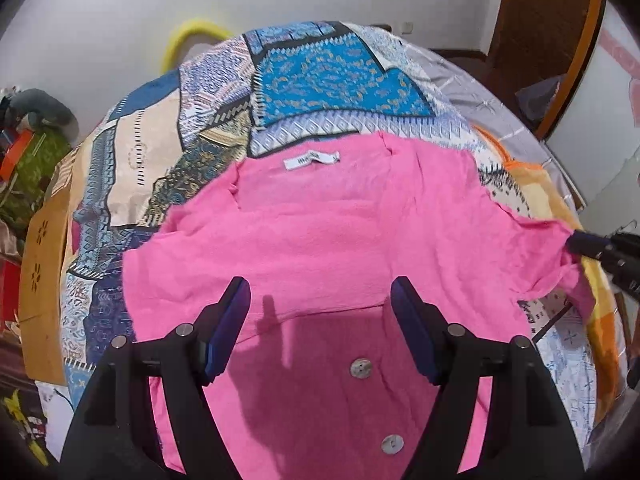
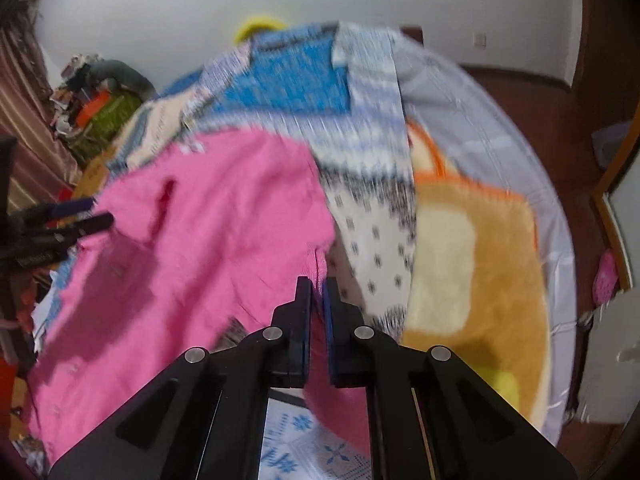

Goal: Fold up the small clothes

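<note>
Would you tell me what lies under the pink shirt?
The pink shirt lies on a patchwork bedspread, which shows around it on the far side and both sides. Whatever is beneath the shirt's middle is covered.

A bed (image 1: 472, 80) is filling both views, carrying a patchwork blue-patterned cover (image 1: 320, 76) over a grey sheet. A plain white wall (image 1: 120, 20) is standing behind it. A dark wooden door (image 1: 548, 32) is showing at right. Cluttered belongings (image 1: 28, 152) are piling at left.
</note>
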Motion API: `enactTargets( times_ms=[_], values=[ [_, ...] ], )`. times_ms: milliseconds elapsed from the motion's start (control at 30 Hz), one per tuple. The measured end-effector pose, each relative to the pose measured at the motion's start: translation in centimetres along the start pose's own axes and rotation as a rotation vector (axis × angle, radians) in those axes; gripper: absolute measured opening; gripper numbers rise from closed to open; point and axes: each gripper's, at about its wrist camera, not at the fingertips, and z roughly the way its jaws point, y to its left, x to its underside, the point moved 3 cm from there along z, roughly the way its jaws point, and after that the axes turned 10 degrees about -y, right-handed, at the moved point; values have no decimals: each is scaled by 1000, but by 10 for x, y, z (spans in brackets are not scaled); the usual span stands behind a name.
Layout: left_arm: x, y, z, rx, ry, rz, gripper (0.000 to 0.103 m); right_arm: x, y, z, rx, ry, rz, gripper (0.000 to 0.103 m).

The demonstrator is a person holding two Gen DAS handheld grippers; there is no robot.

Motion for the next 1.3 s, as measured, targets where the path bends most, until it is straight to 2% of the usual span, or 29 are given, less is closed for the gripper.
enactTargets(
  times_ms=[200, 400, 600, 800, 933, 1100, 1300],
  values=[
    [-8, 24, -27, -17, -76, -29, 72, -43, 50, -20, -34, -84, -73, 5],
    [-9, 60, -58, -35, -161, -50, 73, -66, 107, -8, -84, -95, -150, 5],
    [4, 100, -76, -75, -200, -65, 83, -64, 161, 35, -122, -7, -209, 6],
    [21, 135, -70, -98, -162, -122, 84, -51, 193, 72, -129, 85, -218, 11],
    [26, 145, -66, -98, -149, -154, 84, -50, 199, 71, -131, 81, -234, 30],
    [24, 136, -62, -76, -144, -162, 84, -55, 177, 55, -96, 50, -217, 35],
    [16, 97, -57, -57, -148, -77, 84, -49, 123, 47, -45, 63, -116, 38]
  ],
)
